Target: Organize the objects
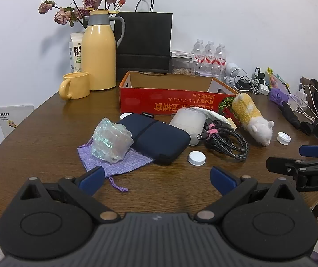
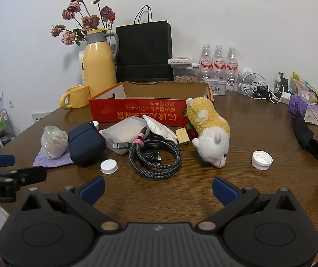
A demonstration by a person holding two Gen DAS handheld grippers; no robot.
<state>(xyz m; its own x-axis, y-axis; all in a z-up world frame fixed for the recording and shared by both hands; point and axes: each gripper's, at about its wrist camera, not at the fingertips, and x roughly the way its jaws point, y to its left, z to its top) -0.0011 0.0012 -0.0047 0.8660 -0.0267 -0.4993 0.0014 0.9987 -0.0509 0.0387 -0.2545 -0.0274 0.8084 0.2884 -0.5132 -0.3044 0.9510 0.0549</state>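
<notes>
An open red cardboard box [image 1: 172,105] [image 2: 136,113] stands mid-table, nothing visible inside it. In front of it lie a navy zip case [image 1: 159,140] [image 2: 85,143], a crumpled clear bag [image 1: 111,141] [image 2: 53,141] on a lilac pouch [image 1: 123,161], a frosted white case [image 1: 189,120] [image 2: 125,133], a coiled braided cable [image 1: 227,142] [image 2: 156,155], a plush hamster [image 1: 253,118] [image 2: 210,131] and two white caps [image 1: 196,158] [image 2: 262,160]. My left gripper [image 1: 157,179] stands open above bare wood near the pouch. My right gripper [image 2: 157,190] is open too, short of the cable.
A yellow thermos [image 1: 99,49], yellow mug [image 1: 75,87], dried roses and a black paper bag [image 1: 144,42] line the back wall. Water bottles [image 2: 219,63] and tangled chargers [image 2: 265,89] crowd the back right. A black cloth [image 2: 307,140] lies at the right edge.
</notes>
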